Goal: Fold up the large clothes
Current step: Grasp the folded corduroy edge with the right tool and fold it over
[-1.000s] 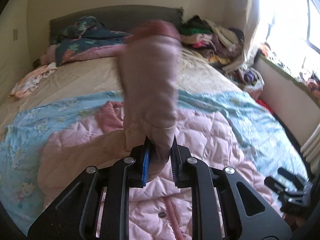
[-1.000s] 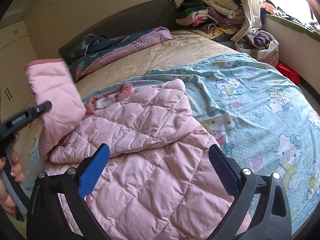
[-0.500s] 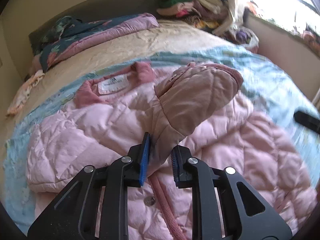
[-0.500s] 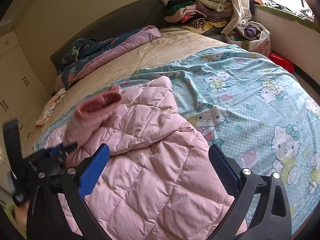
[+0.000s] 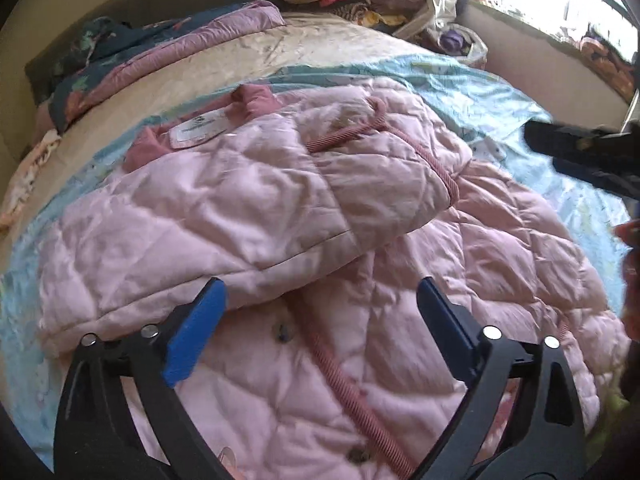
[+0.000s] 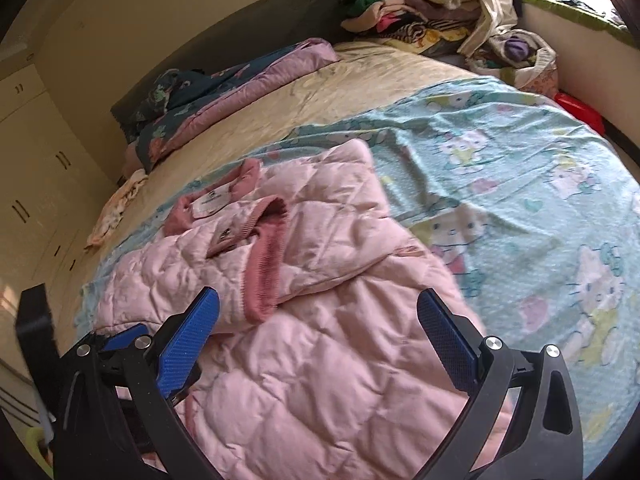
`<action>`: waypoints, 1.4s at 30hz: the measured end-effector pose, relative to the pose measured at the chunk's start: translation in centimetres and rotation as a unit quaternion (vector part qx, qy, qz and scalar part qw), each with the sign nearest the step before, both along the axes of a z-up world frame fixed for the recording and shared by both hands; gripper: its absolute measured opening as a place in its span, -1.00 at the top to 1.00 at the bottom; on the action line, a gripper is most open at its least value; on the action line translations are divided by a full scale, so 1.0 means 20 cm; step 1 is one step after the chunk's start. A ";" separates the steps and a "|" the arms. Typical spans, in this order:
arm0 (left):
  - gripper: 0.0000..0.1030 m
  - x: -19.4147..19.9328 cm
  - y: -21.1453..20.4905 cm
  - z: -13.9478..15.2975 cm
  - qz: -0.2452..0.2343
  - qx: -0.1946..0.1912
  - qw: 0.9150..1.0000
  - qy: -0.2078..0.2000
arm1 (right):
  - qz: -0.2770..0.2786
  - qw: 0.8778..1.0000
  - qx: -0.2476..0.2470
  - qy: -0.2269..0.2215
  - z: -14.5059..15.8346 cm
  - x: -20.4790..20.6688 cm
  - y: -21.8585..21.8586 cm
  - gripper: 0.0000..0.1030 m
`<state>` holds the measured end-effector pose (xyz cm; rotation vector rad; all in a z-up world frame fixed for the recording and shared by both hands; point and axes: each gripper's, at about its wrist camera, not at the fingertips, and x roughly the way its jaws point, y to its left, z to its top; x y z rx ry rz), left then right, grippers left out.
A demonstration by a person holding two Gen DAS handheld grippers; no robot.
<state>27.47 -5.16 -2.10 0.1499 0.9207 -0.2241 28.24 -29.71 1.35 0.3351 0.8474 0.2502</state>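
A pink quilted jacket (image 5: 440, 360) lies spread on the bed, collar and label toward the headboard. One sleeve (image 5: 240, 208) is folded across its chest, and its ribbed dark-pink cuff (image 6: 264, 264) rests near the middle. My left gripper (image 5: 320, 292) hovers low over the jacket's front, its jaws opening wide; the sleeve's edge lies just ahead of the blue pads and neither presses on it. My right gripper (image 6: 318, 304) is open above the jacket's lower half, with nothing held. The right gripper's black frame (image 5: 580, 152) shows at the right edge of the left wrist view.
A light-blue cartoon bedspread (image 6: 500, 160) covers the near half of the bed. A folded dark floral duvet (image 6: 240, 92) lies by the headboard, a pile of clothes (image 6: 412, 8) at the far corner, and a small cloth (image 6: 116, 208) at the left edge. Cupboards (image 6: 32, 160) stand at the left.
The left gripper carried the sleeve down and across the jacket, then let it go and opened wide. The sleeve now lies flat on the chest. The right gripper stayed open and nearly still.
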 end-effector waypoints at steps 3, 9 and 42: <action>-0.81 -0.01 0.14 0.05 0.031 -0.023 0.999 -0.006 | 0.019 1.000 0.016 0.017 -0.04 0.05 0.10 -0.91; -0.81 -0.04 0.52 0.16 0.131 -0.056 0.989 -0.034 | 0.020 0.996 0.068 0.048 -0.15 0.14 0.24 -0.90; -0.81 0.13 0.94 0.10 0.232 -0.140 0.963 -0.017 | 0.092 0.990 -0.074 -0.077 -0.07 0.20 0.46 0.63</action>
